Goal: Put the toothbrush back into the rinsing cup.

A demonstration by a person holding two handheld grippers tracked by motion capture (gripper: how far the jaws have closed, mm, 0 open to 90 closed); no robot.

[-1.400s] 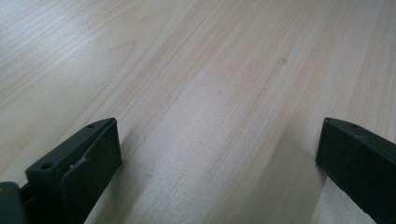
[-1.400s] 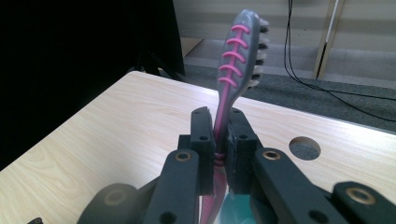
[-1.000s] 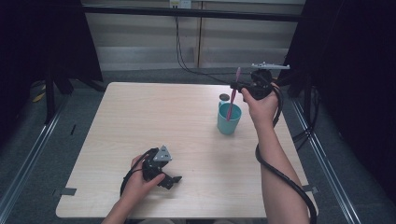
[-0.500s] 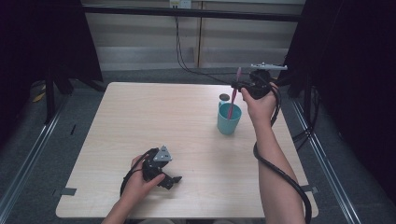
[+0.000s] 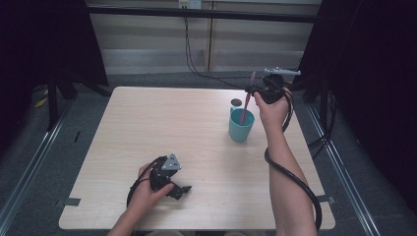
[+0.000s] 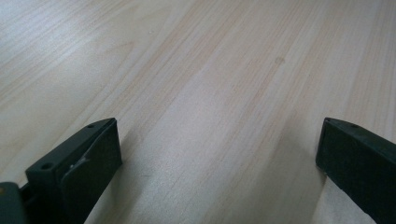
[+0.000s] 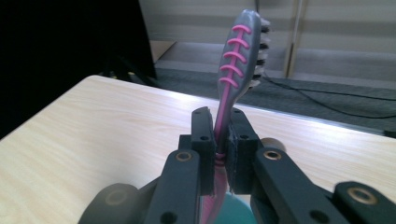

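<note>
My right gripper (image 5: pixel 254 91) is shut on a pink and grey toothbrush (image 5: pixel 247 102), held upright over a teal cup (image 5: pixel 241 127) at the table's far right. The brush's lower end reaches down into the cup's mouth. In the right gripper view the gripper (image 7: pixel 218 119) pinches the toothbrush (image 7: pixel 240 56) at its neck. The bristled head rises above the jaws, and the cup (image 7: pixel 236 212) shows just below. My left gripper (image 5: pixel 181 190) rests on the table near the front edge. In the left gripper view this gripper (image 6: pixel 217 140) is open, with bare wood between its jaws.
The light wooden table (image 5: pixel 147 123) has a small dark round object (image 5: pixel 236 103) just behind the cup. Black cables trail from the right gripper along the forearm and off the right edge. Dark curtains and floor rails surround the table.
The right hand has sunk slightly with the toothbrush toward the cup. The left hand and its gripper have stayed where they were.
</note>
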